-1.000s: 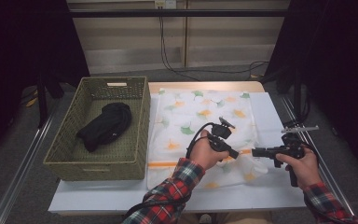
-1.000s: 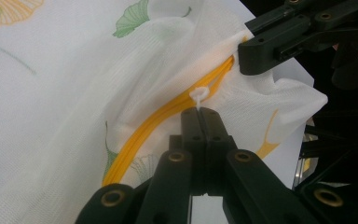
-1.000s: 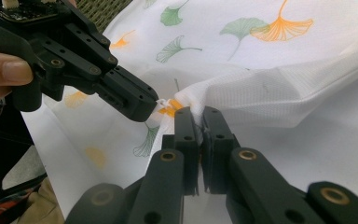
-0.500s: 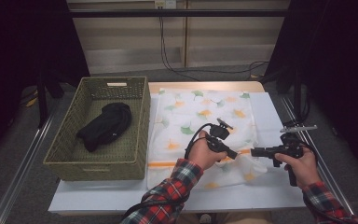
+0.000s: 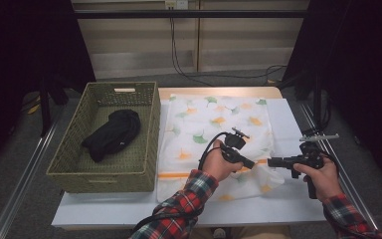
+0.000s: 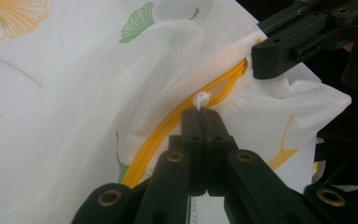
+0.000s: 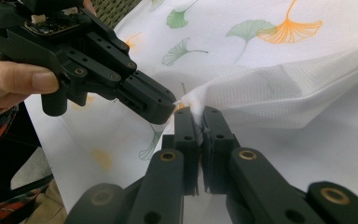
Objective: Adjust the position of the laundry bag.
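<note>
A white mesh bag (image 5: 214, 119) printed with green and orange leaves lies flat on the table. An orange zipper (image 6: 168, 128) runs along its near edge. My left gripper (image 6: 200, 112) is shut on the small white zipper pull (image 6: 200, 99). In the high view it (image 5: 251, 163) sits at the bag's near right part. My right gripper (image 7: 196, 114) is shut on a pinch of the bag's fabric (image 7: 270, 88) at the zipper's end. Its tip (image 5: 270, 161) points left, almost touching the left gripper (image 7: 165, 109).
A green woven basket (image 5: 104, 169) stands on the table's left side with a black garment (image 5: 113, 133) inside. White table surface (image 5: 288, 199) shows near the front edge. Cables hang down the back wall.
</note>
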`<state>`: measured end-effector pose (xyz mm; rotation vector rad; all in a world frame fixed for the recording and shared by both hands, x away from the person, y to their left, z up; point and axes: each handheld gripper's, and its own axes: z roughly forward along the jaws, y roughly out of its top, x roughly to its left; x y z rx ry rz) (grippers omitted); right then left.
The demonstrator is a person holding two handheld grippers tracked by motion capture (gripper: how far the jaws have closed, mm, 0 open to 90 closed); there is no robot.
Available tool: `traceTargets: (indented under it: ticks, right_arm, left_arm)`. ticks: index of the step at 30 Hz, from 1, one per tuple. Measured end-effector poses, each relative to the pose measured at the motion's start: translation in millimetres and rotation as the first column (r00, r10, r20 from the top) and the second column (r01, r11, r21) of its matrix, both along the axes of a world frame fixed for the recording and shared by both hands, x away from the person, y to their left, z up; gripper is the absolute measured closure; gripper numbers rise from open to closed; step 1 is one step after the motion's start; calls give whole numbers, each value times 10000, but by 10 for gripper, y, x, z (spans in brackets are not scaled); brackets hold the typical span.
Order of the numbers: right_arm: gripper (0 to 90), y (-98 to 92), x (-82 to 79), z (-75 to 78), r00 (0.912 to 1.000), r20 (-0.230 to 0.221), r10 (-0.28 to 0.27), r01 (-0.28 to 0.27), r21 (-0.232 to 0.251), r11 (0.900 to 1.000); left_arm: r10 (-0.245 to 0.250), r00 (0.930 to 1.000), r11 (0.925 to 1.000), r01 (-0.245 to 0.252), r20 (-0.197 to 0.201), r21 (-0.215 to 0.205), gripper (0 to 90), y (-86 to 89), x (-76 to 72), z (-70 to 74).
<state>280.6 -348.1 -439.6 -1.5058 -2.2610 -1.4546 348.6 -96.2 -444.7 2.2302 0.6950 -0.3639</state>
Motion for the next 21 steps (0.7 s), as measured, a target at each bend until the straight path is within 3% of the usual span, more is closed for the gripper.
traceTargets:
  ticks: [15,17,21]
  right_arm:
    - [868,5,-2,1,10000,-11,39,-39,93,9999]
    - [868,3,-2,-1,10000,-10,41,-41,100,9999]
    - [868,3,-1,-7,10000,-5,82,-82,39,10000]
  left_arm:
    - [-164,9999,9998,164,-36,-87,892,-55,-1,-65]
    - [-173,9998,9998,173,13,-30,896,-58,-2,-68]
    - [-213,9993,9991,224,-322,349,900,-59,2,-49]
